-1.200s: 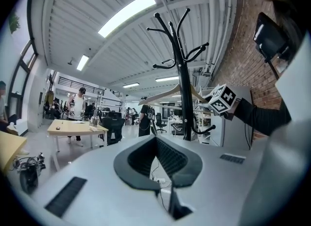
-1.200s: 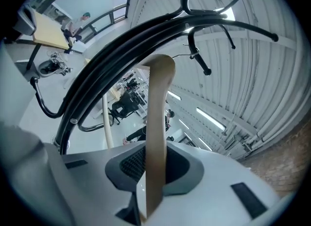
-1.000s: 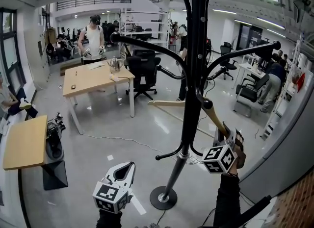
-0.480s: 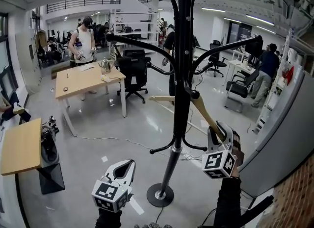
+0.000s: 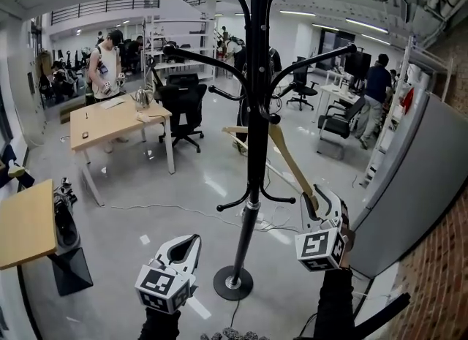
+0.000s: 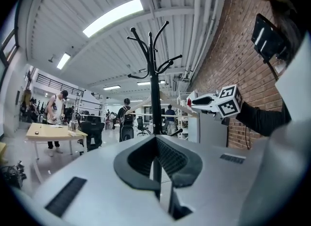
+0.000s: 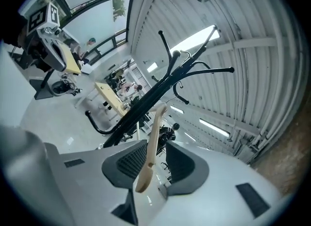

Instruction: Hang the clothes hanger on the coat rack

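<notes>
Right gripper (image 5: 316, 198) is clamped on one tip of the clothes hanger (image 5: 289, 159), left gripper (image 5: 191, 242) pressed together empty, so the far-off hook may be twisted clear of the coat rack (image 5: 254, 148).

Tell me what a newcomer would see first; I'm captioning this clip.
A tall black coat rack stands mid-floor, filling the head view's centre. The right gripper, at lower right, grips one end of a wooden hanger whose top reaches the rack's pole. The left gripper, lower left, is shut and empty.
</notes>
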